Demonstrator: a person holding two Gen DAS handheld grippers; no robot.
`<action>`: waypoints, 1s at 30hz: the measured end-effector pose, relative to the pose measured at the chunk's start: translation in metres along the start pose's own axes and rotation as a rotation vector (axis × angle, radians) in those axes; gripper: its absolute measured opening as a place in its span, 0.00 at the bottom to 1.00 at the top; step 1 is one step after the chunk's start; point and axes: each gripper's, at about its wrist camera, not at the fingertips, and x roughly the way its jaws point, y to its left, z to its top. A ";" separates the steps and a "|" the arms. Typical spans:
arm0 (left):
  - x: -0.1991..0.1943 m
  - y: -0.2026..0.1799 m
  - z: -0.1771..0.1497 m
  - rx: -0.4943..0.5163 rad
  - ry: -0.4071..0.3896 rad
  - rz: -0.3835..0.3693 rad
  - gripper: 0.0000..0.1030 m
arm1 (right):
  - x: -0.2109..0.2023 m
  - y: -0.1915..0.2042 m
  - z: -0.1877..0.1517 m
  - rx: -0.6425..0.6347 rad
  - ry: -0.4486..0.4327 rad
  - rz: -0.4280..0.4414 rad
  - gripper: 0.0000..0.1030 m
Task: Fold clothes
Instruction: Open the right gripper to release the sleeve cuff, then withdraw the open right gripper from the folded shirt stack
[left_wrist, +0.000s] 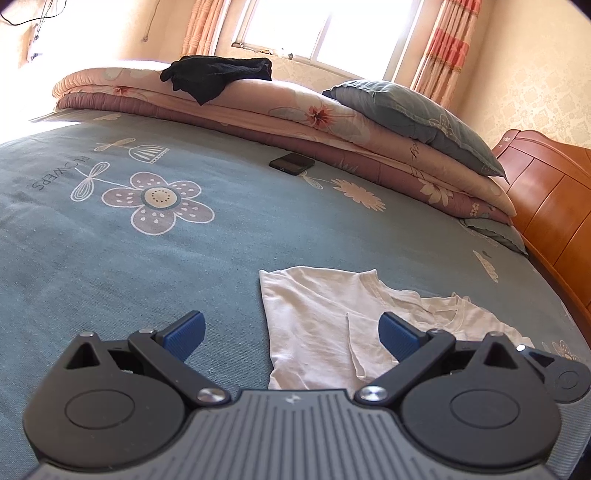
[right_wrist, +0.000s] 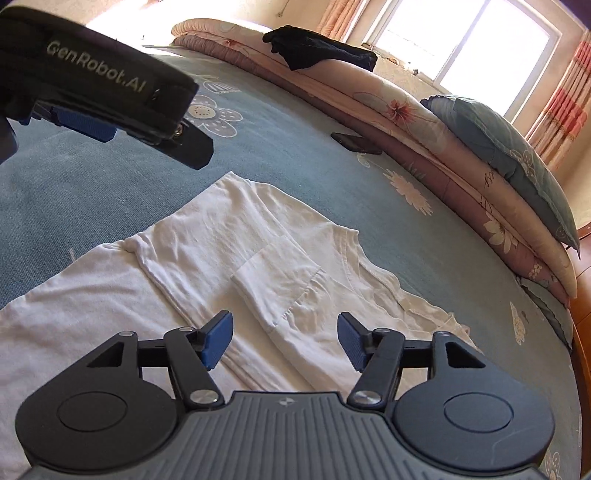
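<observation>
A white T-shirt (left_wrist: 314, 317) (right_wrist: 240, 229) lies flat on the blue flowered bedsheet (left_wrist: 129, 258), partly folded, with one side and a sleeve turned in over its body. My left gripper (left_wrist: 291, 336) is open just above the shirt's left edge, nothing between its blue pads. My right gripper (right_wrist: 285, 338) is also open, hovering over the folded sleeve without touching it. The left gripper's black body (right_wrist: 99, 81) shows in the upper left of the right wrist view. A black garment (left_wrist: 218, 74) (right_wrist: 317, 48) lies on the folded quilts at the back.
A dark phone (left_wrist: 291, 162) (right_wrist: 356, 142) lies on the sheet by the stacked pink floral quilts (left_wrist: 332, 122). A blue pillow (left_wrist: 417, 118) rests on them. The wooden headboard (left_wrist: 546, 192) bounds the right side. A window with curtains is behind.
</observation>
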 end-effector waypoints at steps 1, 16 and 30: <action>0.002 -0.002 -0.001 0.009 0.008 -0.003 0.97 | -0.005 -0.012 -0.004 0.028 0.019 0.006 0.68; 0.014 -0.015 -0.009 0.053 0.048 -0.004 0.97 | 0.021 -0.201 -0.130 0.928 0.113 0.164 0.76; 0.029 -0.065 -0.016 0.120 0.108 -0.172 0.97 | -0.047 -0.248 -0.190 0.920 -0.215 0.040 1.00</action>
